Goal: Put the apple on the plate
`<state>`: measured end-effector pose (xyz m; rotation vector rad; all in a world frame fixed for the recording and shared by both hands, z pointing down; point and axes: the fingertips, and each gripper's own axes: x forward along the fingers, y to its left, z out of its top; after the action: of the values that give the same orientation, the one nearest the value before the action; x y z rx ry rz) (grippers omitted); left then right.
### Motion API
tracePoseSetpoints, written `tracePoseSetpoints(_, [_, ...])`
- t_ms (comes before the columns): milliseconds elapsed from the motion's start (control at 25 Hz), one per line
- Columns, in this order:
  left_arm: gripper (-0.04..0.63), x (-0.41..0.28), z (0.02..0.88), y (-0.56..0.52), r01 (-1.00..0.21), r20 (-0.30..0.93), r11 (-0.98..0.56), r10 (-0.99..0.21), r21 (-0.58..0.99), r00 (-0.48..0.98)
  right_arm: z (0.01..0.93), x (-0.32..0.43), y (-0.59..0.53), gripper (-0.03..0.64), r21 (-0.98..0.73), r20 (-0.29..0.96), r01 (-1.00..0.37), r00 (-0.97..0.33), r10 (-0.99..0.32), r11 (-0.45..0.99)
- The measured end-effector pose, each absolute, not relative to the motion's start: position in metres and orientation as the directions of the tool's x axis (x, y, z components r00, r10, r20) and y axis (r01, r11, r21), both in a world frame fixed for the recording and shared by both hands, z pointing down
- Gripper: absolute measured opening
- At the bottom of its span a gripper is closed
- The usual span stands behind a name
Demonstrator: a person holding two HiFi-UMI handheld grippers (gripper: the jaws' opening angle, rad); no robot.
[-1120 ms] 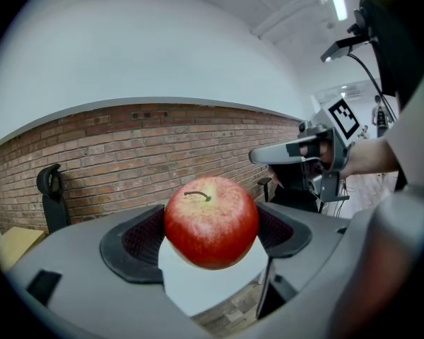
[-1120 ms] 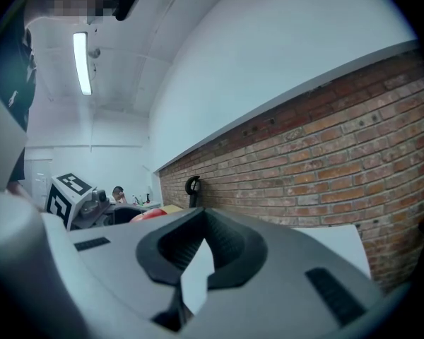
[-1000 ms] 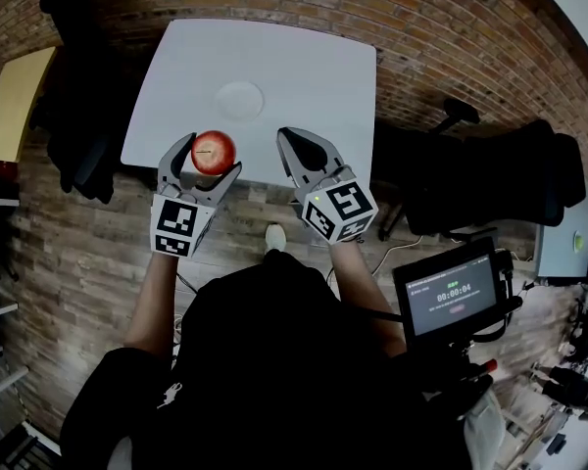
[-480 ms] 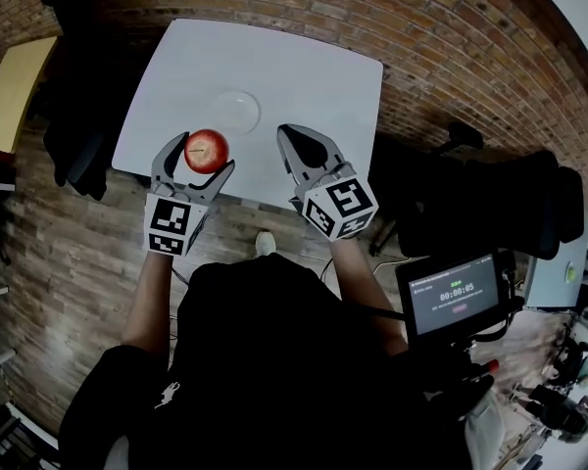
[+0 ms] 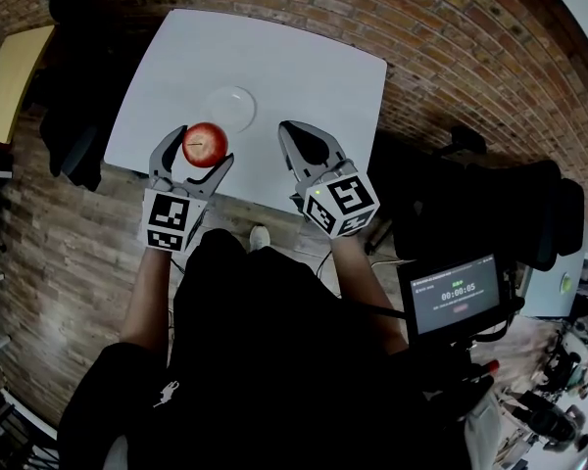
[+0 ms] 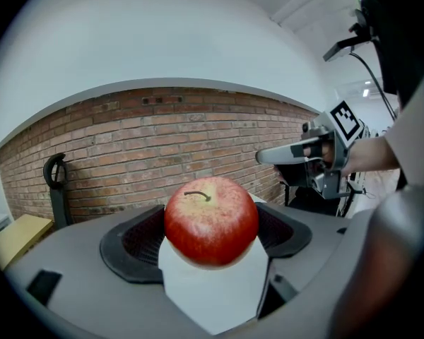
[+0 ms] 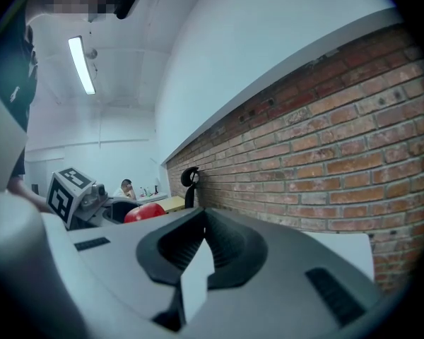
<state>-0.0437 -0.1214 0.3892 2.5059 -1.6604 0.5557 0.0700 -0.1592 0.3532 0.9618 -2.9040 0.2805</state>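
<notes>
A red apple (image 5: 205, 143) sits between the fingers of my left gripper (image 5: 202, 152), which is shut on it. It hangs above the near edge of the white table (image 5: 304, 67). In the left gripper view the apple (image 6: 211, 219) fills the gap between the dark pads, stem up. A small pale plate (image 5: 232, 109) lies empty on the table just beyond the apple. My right gripper (image 5: 292, 135) hovers to the right of the apple, shut with nothing in it. In the right gripper view its tips (image 7: 202, 214) meet, with the apple (image 7: 143, 212) small at the left.
Black office chairs stand right (image 5: 490, 189) and left (image 5: 73, 125) of the table. A yellow tabletop (image 5: 10, 86) is at the far left. A small screen (image 5: 454, 295) hangs by the person's right side. A brick wall (image 6: 162, 147) lies beyond the table.
Both grippers have moved a little forward over the table's near edge, bringing the apple closer to the plate. The left grip on the apple is unchanged and the right gripper stays shut.
</notes>
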Motion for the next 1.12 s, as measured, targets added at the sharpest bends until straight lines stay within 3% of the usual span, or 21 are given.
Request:
tracePoseSetpoints(480, [0.403,-0.056,0.389,-0.113,-0.919,0.344,-0.375,-0.885,-0.126,0.314,0.353,0.058,-0.152,0.004,-0.153,0.133,-0.564,-0.825,-0.549,0.811])
tracePoseSetpoints(1120, [0.403,-0.07,0.406,-0.162,-0.887,0.358,-0.451,-0.848,-0.103,0.39,0.36,0.036,-0.182,0.004,-0.143,0.173,-0.598,-0.8,-0.575,0.788])
